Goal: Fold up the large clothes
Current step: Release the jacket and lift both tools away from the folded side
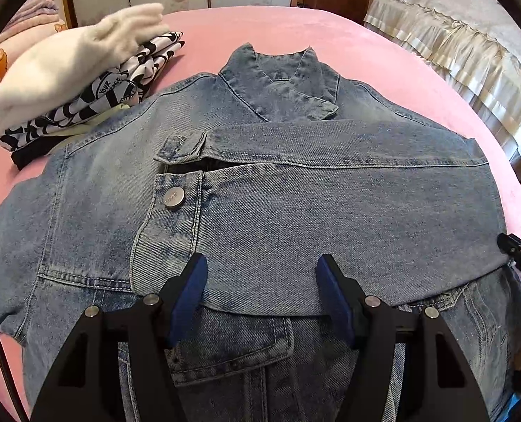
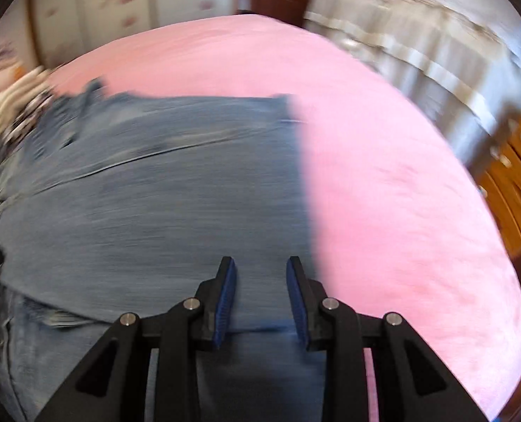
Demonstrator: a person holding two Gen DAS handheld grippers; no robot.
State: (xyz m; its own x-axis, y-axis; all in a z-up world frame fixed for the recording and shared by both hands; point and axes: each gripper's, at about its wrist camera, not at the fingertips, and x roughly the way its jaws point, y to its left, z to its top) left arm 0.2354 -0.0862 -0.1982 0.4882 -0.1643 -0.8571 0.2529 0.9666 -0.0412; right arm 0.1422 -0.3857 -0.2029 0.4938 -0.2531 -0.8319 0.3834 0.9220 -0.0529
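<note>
A blue denim jacket lies spread on the pink bed, collar at the far side. One sleeve is folded across its chest, cuff button to the left. My left gripper is open above the sleeve's near edge, holding nothing. My right gripper is open over the jacket's right part, near its right edge; this view is motion-blurred. Its black tip shows in the left wrist view at the right edge.
A stack of folded clothes, white fleece on a black-and-white print, sits at the bed's far left beside the jacket's shoulder. A second bed with a cream frilled cover stands to the right. A wooden drawer unit is at far right.
</note>
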